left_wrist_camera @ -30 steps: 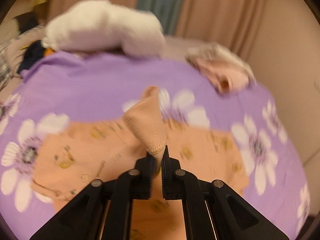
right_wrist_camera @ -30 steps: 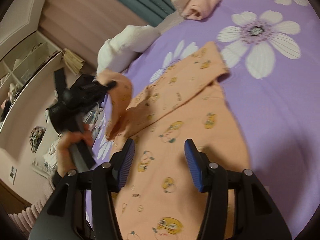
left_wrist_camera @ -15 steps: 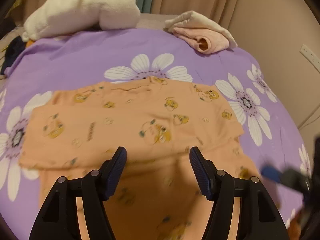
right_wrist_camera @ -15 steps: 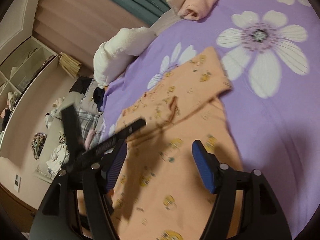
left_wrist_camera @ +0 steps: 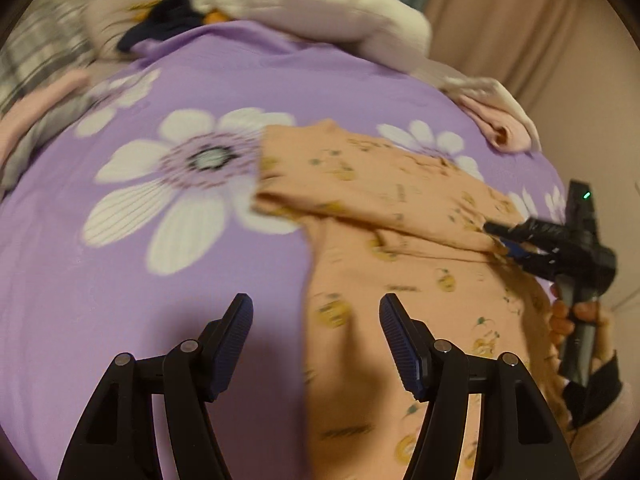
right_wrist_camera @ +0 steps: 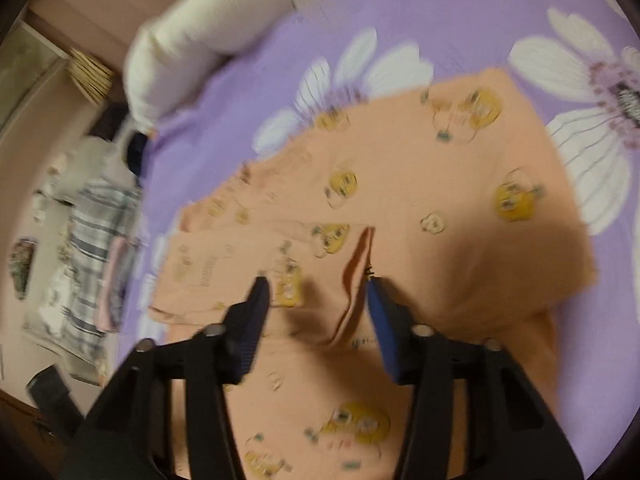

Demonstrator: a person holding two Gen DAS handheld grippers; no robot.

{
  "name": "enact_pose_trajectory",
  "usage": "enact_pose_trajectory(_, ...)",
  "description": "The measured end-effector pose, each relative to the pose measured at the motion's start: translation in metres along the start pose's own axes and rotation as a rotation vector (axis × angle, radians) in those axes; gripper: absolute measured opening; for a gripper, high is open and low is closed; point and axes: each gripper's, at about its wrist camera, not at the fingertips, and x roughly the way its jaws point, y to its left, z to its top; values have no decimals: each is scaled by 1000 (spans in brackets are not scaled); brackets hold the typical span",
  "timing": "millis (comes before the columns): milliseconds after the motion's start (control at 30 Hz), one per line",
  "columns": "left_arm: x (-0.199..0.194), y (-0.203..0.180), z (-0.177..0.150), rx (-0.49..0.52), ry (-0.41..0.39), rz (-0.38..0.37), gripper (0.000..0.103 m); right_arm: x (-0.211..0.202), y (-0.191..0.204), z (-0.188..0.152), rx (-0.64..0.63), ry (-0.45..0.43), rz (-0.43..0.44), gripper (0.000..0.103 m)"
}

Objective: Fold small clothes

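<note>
An orange garment [left_wrist_camera: 400, 208] printed with yellow cartoon figures lies flat on the purple flowered bedspread [left_wrist_camera: 120, 280], its sleeve folded across the body. My left gripper [left_wrist_camera: 316, 316] is open low over the garment's left edge, which runs between its fingers untouched. My right gripper [right_wrist_camera: 316, 290] hovers over the middle of the garment [right_wrist_camera: 420, 200], jaws closing, with a raised ridge of fabric [right_wrist_camera: 356, 272] between them, close to the right finger. In the left wrist view the right gripper [left_wrist_camera: 500, 240] shows at the far right, held by a hand [left_wrist_camera: 576, 316].
A white pillow [left_wrist_camera: 312, 4] lies at the back of the bed, with a folded pink and cream pile [left_wrist_camera: 500, 128] to its right. Plaid cloth [right_wrist_camera: 96, 240] and other clothes lie off the bed's left side. A dark item [left_wrist_camera: 168, 20] sits beside the pillow.
My left gripper let go of the sleeve cuff, opened, and swung over to the garment's left edge. The sleeve now lies flat. My right gripper moved in over the garment and its jaws narrowed.
</note>
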Motion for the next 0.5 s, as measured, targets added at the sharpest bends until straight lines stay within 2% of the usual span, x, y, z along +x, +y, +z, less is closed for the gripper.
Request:
enact_pose_trajectory(33,-2,5,-1,-19,-6,-2,65,6,0,1,5,10,-18,20)
enact_pose_trajectory(100,-4,13,-3,-44,-5,-7,65,9,6,0,-25,3,-60,7)
enact_pose_trajectory(200,-2,17,-4,-59,-2,-21,65,-8,15,3,-60,-32,-49,6)
enact_pose_trajectory(333,2,19,-5,-69,6,-44,65,-52,18,14,-70,-136,-11,5)
enact_pose_trajectory(467,2,17,-3,-62,5,-57,65,-90,1,24,-53,-241,-45,5)
enact_pose_trajectory(500,2,17,-2,-61,3,-55,65,-94,-5,24,-44,-245,-37,6)
